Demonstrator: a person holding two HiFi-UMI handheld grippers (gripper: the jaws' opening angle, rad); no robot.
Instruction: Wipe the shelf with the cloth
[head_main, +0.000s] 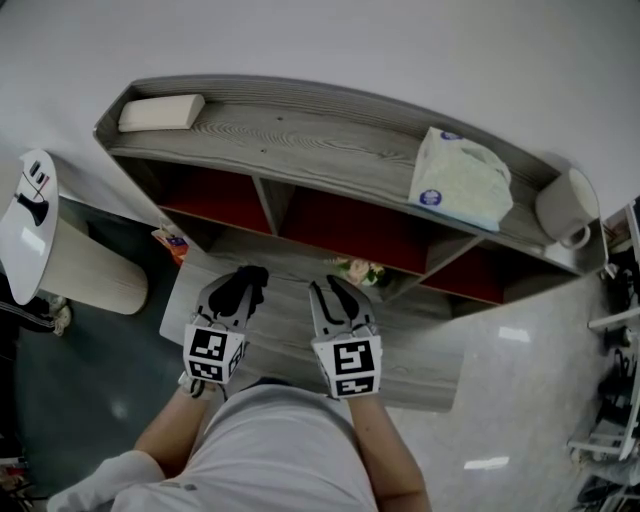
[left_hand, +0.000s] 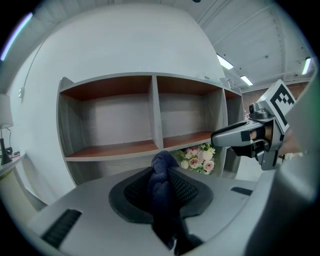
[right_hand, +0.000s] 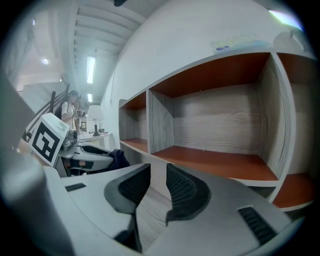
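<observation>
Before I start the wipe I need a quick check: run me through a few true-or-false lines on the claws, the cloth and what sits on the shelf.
1. The left claw is clamped on the dark cloth. True.
2. The right claw holds a second cloth. False: its jaws stand slightly apart with nothing between them.
3. A pack of wipes lies on top of the shelf. True.
4. The flowers stand on top of the shelf. False: they sit low down, below the compartments.
</observation>
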